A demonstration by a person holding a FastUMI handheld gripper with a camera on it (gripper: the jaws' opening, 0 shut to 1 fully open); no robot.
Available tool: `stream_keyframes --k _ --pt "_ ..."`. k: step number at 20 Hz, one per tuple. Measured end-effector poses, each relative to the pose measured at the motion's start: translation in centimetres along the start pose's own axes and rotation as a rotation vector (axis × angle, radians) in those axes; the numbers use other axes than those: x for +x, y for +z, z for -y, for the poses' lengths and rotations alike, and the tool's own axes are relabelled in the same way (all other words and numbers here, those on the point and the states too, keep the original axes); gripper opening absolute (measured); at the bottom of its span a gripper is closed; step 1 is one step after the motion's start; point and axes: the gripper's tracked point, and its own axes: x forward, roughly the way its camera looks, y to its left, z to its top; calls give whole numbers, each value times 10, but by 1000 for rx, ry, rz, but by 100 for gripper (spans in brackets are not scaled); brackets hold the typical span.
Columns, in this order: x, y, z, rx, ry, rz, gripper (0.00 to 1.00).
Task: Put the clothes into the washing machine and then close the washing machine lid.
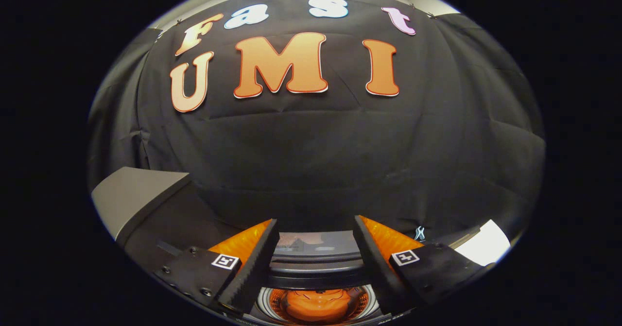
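Note:
My gripper (315, 221) is open, its fingers spread wide with nothing held between them. Below and between the fingers I look down into the washing machine's round drum (265, 302). An orange garment (318, 305) lies bunched inside the drum. Just beyond the drum, between the fingers, the machine's dark lid (316, 263) stands raised, with a glossy panel that reflects the room. The fingers are above the drum opening and touch neither the garment nor the lid.
A grey flat-topped block (133, 195) stands to the left of the machine. A white surface (486, 246) shows to the right past the right finger. The black cloth wall (316, 161) hangs close behind the machine.

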Motion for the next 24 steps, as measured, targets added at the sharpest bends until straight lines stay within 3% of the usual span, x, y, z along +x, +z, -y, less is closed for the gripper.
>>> stream_keyframes --k 4,9,16,24 --pt "-12 -53 8 19 -35 -73 97" --pt "-27 -61 15 24 -57 -79 97" --pt "-45 -22 14 35 -39 -8 97" --pt "-105 55 8 59 -10 130 97"
